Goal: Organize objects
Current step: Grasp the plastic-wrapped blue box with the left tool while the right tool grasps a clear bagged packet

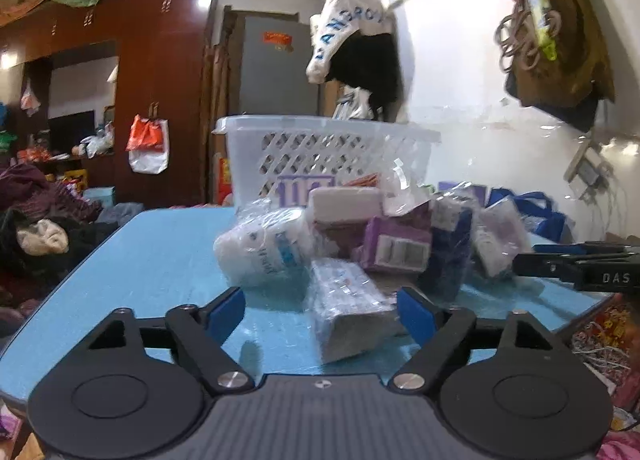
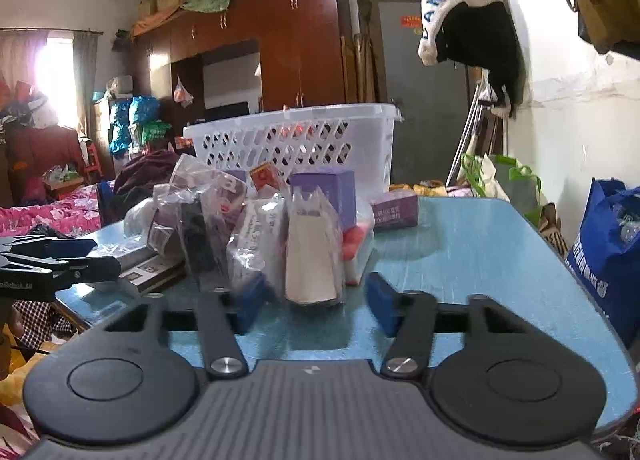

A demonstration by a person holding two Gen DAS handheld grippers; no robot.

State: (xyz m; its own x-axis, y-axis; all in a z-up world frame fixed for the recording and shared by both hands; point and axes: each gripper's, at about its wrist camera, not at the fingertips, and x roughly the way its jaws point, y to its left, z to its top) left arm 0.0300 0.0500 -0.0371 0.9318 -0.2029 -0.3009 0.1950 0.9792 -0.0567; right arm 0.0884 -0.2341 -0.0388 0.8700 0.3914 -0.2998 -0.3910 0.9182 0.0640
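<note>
A heap of plastic-wrapped packs (image 1: 384, 236) lies on the blue table (image 1: 140, 260) in front of a white lattice basket (image 1: 320, 151). My left gripper (image 1: 320, 312) stands open around a clear-wrapped tissue pack (image 1: 348, 308); its right pad (image 1: 416, 314) is at the pack's edge, and its left pad is well apart. In the right wrist view my right gripper (image 2: 316, 302) is open around an upright white pack in clear film (image 2: 312, 260), with gaps on both sides. The basket (image 2: 296, 139) stands behind the heap (image 2: 224, 227).
The right gripper (image 1: 528, 256) shows at the right edge of the left wrist view, and the left gripper (image 2: 106, 256) at the left edge of the right wrist view. A blue bag (image 2: 608, 252) stands right of the table (image 2: 480, 252). Bare tabletop lies left of the heap.
</note>
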